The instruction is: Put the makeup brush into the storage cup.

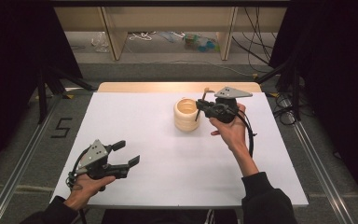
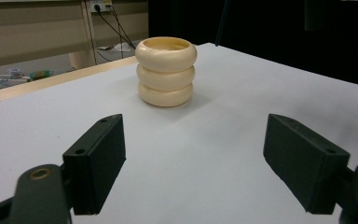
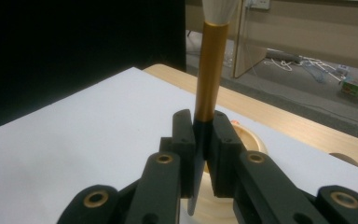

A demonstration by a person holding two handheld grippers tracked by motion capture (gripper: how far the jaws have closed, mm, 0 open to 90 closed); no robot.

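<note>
A cream ribbed holder (image 1: 186,114) (image 2: 166,72), shaped like three stacked rings, stands upright on the white table (image 1: 168,158), right of centre toward the far side. My right gripper (image 1: 201,106) (image 3: 201,140) hovers at the holder's right rim, shut on a brush (image 1: 205,92) (image 3: 210,70). The brush has a black handle, a gold ferrule and pale bristles pointing up; its handle end hangs over the holder's mouth (image 3: 249,136). My left gripper (image 1: 126,154) (image 2: 196,135) rests open near the table's front left, facing the holder, with nothing between its fingers.
A bare wooden strip (image 1: 177,87) runs along the table's far edge. Beyond it are shelf legs (image 1: 114,37), loose cables (image 1: 256,32) and small items on the floor. Black curtains hang on both sides. A "5" mark (image 1: 61,127) lies on the floor at left.
</note>
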